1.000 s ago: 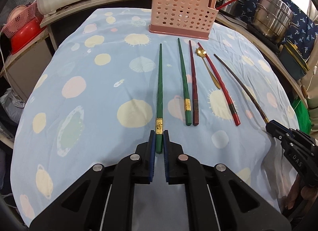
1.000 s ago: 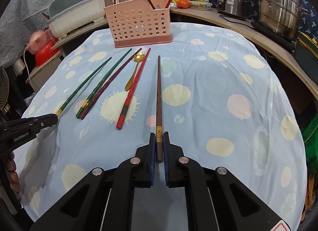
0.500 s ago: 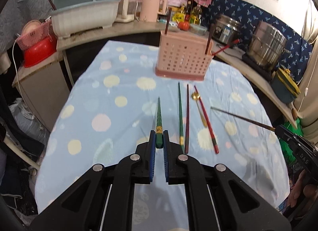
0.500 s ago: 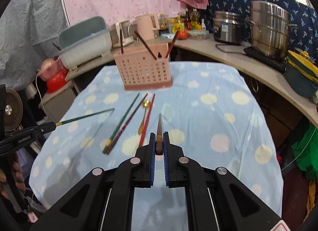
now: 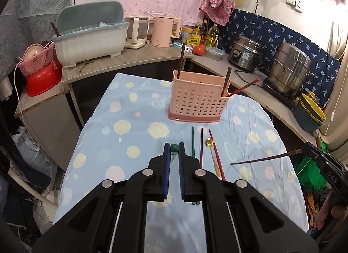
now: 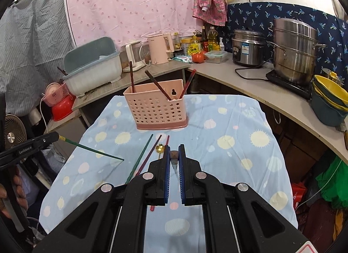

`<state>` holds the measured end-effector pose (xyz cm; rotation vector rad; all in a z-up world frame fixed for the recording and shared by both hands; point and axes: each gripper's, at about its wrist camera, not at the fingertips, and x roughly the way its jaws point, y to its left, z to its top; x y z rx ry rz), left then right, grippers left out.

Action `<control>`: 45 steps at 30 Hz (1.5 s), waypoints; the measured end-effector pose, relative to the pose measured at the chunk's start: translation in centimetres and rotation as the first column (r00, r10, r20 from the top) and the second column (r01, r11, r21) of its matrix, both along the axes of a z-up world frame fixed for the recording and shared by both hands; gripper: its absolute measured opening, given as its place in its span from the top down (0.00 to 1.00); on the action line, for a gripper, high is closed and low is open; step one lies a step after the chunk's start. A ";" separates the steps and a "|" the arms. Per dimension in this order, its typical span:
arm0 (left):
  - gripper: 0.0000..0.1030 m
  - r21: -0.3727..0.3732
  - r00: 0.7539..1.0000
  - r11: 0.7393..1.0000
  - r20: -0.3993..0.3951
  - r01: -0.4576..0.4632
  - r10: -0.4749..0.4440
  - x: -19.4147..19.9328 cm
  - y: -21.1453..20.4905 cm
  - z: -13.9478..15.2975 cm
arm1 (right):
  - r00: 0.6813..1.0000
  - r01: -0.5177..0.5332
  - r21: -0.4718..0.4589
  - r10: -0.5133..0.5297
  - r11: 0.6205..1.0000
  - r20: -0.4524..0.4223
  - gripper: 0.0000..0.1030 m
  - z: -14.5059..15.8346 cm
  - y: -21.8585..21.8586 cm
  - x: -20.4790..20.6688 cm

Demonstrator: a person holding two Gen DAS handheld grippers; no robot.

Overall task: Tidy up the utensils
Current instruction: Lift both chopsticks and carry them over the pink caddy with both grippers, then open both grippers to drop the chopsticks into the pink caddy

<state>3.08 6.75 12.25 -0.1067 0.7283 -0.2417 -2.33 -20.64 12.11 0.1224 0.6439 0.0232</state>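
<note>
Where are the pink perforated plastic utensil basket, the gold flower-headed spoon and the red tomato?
Pink perforated plastic utensil basket (image 5: 196,103), left wrist view, front wall.
Gold flower-headed spoon (image 5: 209,142), left wrist view, bowl.
Red tomato (image 6: 197,57), right wrist view, skin.

— On the table (image 5: 134,120)?
— Holder (image 5: 196,103) toward the far edge, three chopsticks standing in it. In front of it, lying side by side on the cloth: two chopsticks (image 5: 192,142) at left, then a spoon (image 5: 212,150), then another chopstick (image 5: 215,148) at right.
— Above the cloth?
— Left claw (image 5: 174,155) clamped on one chopstick (image 6: 93,150), right claw (image 6: 174,157) clamped on another (image 5: 265,159), both sticks off the table, nearer than the row.
— Behind?
— Counter (image 6: 250,92) wrapping the far and right sides: dish rack (image 5: 89,35) at left, two kettles beside it, rice cooker (image 6: 248,49) and steamer pot (image 6: 293,50) at right.
</note>
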 end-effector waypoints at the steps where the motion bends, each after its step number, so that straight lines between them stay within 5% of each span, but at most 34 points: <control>1: 0.93 -0.002 1.000 1.000 0.000 0.003 -0.003 0.3 -0.2 0.2 | 1.000 -0.002 -0.002 0.002 1.000 0.000 0.93 0.1 0.1 0.3; 18: 0.93 -0.003 0.998 0.999 0.051 0.046 -0.046 5.4 -2.8 3.7 | 0.998 -0.013 0.006 0.013 1.000 0.064 0.93 3.8 0.2 5.3; 36: 0.93 0.047 0.957 0.999 0.289 0.008 -0.021 14.4 -5.2 15.6 | 0.956 -0.008 0.022 0.001 1.000 0.293 0.93 15.5 -1.9 16.3; 45: 0.93 0.045 0.942 0.999 0.336 -0.020 0.003 20.1 -6.2 17.2 | 0.946 -0.002 -0.013 0.006 1.000 0.324 0.93 15.3 -0.5 22.5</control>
